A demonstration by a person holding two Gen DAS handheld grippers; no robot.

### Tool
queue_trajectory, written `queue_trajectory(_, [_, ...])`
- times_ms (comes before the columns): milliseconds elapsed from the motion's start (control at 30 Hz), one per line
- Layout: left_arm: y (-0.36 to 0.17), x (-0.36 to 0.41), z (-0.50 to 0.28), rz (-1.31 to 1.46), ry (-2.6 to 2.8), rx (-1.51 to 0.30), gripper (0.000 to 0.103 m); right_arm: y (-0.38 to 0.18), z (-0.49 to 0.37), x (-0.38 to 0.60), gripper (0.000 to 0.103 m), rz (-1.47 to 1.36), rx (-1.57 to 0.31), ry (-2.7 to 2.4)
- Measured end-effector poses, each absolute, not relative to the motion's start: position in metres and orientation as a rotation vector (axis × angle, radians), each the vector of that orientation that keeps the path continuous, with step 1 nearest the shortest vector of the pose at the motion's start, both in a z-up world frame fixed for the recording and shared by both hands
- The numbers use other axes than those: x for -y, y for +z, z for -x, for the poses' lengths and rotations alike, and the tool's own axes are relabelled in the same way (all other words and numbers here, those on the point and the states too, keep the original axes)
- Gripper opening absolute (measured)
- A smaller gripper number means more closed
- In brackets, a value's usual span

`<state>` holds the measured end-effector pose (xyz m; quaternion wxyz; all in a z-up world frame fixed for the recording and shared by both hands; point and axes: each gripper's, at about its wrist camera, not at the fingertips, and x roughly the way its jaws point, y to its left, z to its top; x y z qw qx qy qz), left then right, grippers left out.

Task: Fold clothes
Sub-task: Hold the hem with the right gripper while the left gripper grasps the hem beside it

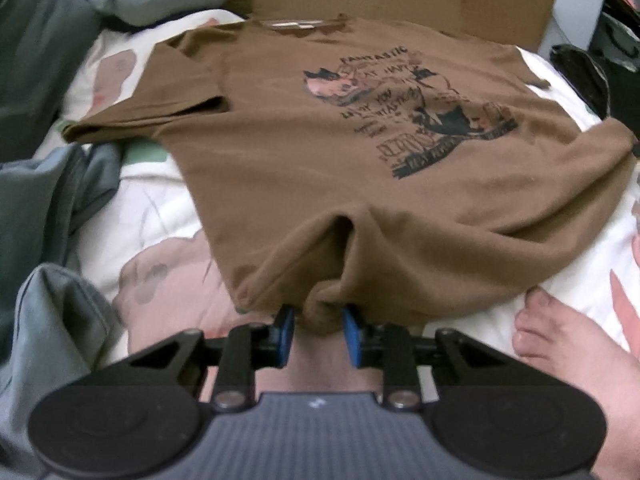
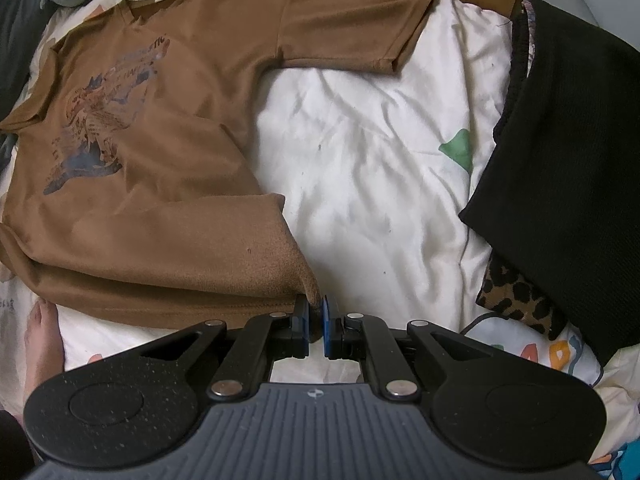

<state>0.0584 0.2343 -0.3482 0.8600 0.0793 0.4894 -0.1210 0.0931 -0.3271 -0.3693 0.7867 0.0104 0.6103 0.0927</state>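
Left hand-held gripper (image 1: 318, 330) pinches the brown T-shirt (image 1: 320, 160) hem; right hand-held gripper (image 2: 316, 320) clamps its corner. Right view alone shows a black garment (image 2: 560, 160) — left view, grey clothes (image 1: 52, 200).

Soft, even indoor light, no hard shadows. Left wrist view is smeared: brown T-shirt (image 1: 360, 152) print half-legible, bedsheet (image 1: 168, 208) mushy, left tongs (image 1: 318, 330) soft-edged. Right wrist view sharper, stitching on the shirt hem and sheet wrinkles crisp, right tongs (image 2: 316, 320) clear. Strong fisheye bending, dark vignette in corners. Black garment (image 2: 560, 152) shows almost no detail.
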Motion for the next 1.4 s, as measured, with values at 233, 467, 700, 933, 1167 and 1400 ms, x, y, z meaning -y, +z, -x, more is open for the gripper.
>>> queue_trajectory(233, [-0.35, -0.226, -0.073, -0.293, -0.457, -1.093, 0.053, -0.371, -0.093, 0.327, 0.005, -0.015, -1.325, 0.207])
queue_trajectory(467, [-0.344, -0.216, -0.085, -0.515, -0.625, -1.132, 0.049, -0.374, -0.092, 0.327, 0.005, -0.008, -1.336, 0.213])
queue_trajectory(700, [-0.346, -0.203, -0.092, -0.704, -0.761, -1.151, 0.025, -0.377, -0.092, 0.325, 0.005, 0.0, -1.341, 0.214])
queue_trajectory(933, [-0.352, -0.194, -0.085, -0.836, -0.83, -1.135, 0.018, -0.379, -0.091, 0.327, 0.005, -0.003, -1.344, 0.225])
queue_trajectory(1167, [-0.334, -0.216, -0.08, -0.573, -0.75, -1.188, 0.007, -0.373, -0.088, 0.329, 0.005, -0.018, -1.332, 0.238])
queue_trajectory(1400, [-0.295, -0.238, -0.056, -0.277, -0.642, -1.237, 0.006, -0.358, -0.083, 0.332, 0.005, -0.037, -1.316, 0.27])
